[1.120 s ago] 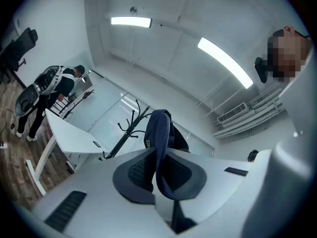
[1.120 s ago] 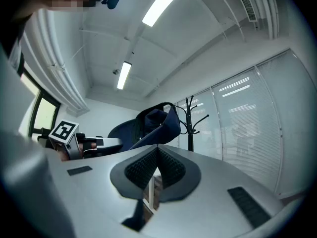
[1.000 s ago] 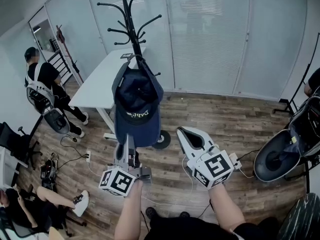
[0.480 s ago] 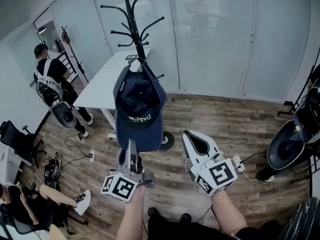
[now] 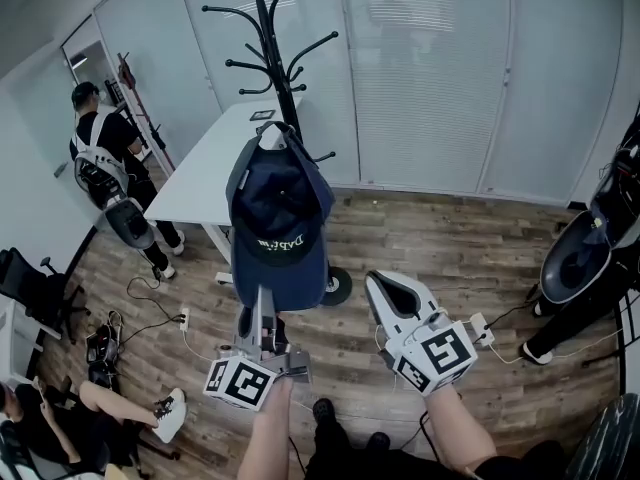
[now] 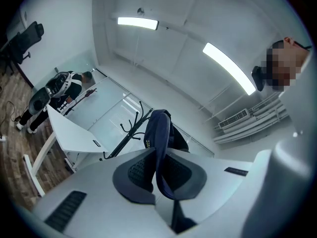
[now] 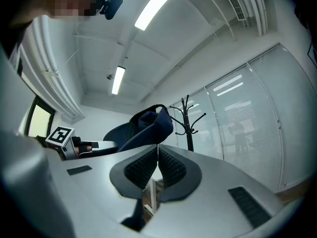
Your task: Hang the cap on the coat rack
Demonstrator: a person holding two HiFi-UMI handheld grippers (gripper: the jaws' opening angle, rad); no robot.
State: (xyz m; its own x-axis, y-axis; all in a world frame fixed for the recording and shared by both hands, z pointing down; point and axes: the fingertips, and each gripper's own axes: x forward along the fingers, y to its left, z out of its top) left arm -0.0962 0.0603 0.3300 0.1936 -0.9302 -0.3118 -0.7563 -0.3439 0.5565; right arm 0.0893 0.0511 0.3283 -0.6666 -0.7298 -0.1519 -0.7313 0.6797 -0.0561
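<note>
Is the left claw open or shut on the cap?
Shut: the left claw has its pads pressed on the navy brim of the cap.

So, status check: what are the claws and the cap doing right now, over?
Left claw shut on cap brim. Right claw shut, empty. Cap raised at coat rack, not released. No obstacle seen.

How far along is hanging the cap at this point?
Done: the cap is picked up, the left gripper shut on its brim. In hand: it is held up in front of the coat rack; the right gripper is shut, empty. Left: seat it on a hook and let go.
</note>
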